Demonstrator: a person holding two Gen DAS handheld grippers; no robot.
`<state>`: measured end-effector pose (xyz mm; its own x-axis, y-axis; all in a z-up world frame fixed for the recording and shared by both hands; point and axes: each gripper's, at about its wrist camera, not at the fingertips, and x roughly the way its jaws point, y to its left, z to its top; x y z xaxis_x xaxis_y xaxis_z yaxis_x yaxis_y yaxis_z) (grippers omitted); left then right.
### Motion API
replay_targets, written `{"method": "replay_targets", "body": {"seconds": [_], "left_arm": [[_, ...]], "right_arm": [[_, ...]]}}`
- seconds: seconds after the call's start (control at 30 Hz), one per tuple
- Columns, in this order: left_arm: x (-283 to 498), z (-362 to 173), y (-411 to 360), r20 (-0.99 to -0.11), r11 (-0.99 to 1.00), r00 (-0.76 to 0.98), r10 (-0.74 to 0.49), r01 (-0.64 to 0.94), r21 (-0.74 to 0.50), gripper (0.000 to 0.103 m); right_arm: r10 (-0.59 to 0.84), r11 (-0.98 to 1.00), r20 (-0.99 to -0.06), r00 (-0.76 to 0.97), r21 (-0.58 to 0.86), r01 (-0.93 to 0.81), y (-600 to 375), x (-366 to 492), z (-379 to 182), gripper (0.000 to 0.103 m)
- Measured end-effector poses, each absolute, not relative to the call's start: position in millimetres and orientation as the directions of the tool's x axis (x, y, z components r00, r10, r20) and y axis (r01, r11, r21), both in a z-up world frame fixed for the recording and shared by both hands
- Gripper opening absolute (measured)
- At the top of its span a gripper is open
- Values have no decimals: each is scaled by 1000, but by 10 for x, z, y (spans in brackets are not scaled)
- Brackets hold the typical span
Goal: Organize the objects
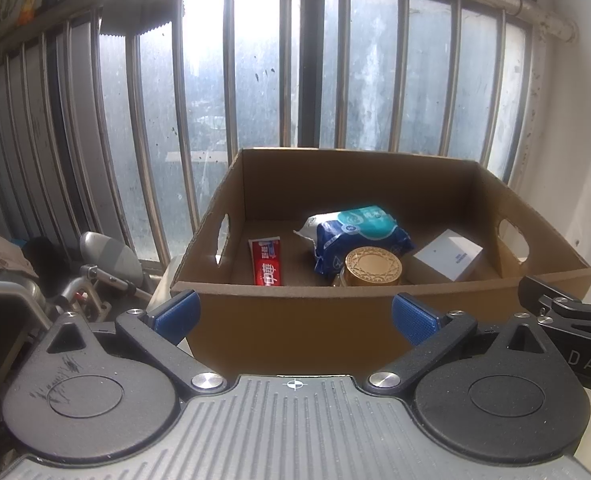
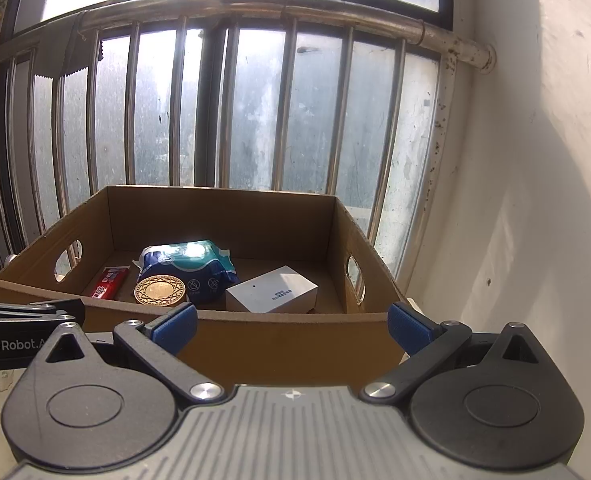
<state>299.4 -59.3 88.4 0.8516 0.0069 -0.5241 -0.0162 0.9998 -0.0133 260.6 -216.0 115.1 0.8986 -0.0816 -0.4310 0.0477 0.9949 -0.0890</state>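
An open cardboard box (image 1: 295, 320) (image 2: 295, 344) with handle holes stands in front of a barred window. Inside lie a red toothpaste tube (image 1: 266, 262) (image 2: 109, 282), a blue and teal wipes pack (image 1: 359, 234) (image 2: 191, 266), a jar with a gold patterned lid (image 1: 372, 267) (image 2: 159, 290) and a white carton (image 1: 449, 255) (image 2: 271, 290). My left gripper (image 1: 295, 318) is open before the box's near wall, holding nothing. My right gripper (image 2: 292, 326) is open too, just short of the same wall, empty.
A metal railing (image 1: 335, 60) and dirty glass close off the far side. A white wall (image 2: 535, 200) runs along the right. At the left in the left wrist view stands metal-framed clutter (image 1: 91, 280). The other gripper shows at each view's edge (image 1: 567, 312) (image 2: 23, 320).
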Motion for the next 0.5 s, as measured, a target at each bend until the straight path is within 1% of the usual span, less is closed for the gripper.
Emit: {"method": "replay_targets", "body": {"seconds": [0.5], "left_arm": [[2990,884,-590,-529,1000,848,13,-21,-10,102]], "right_arm": [[-81,995,-435,897,-88,47,-2160,2612,1138,103]]}}
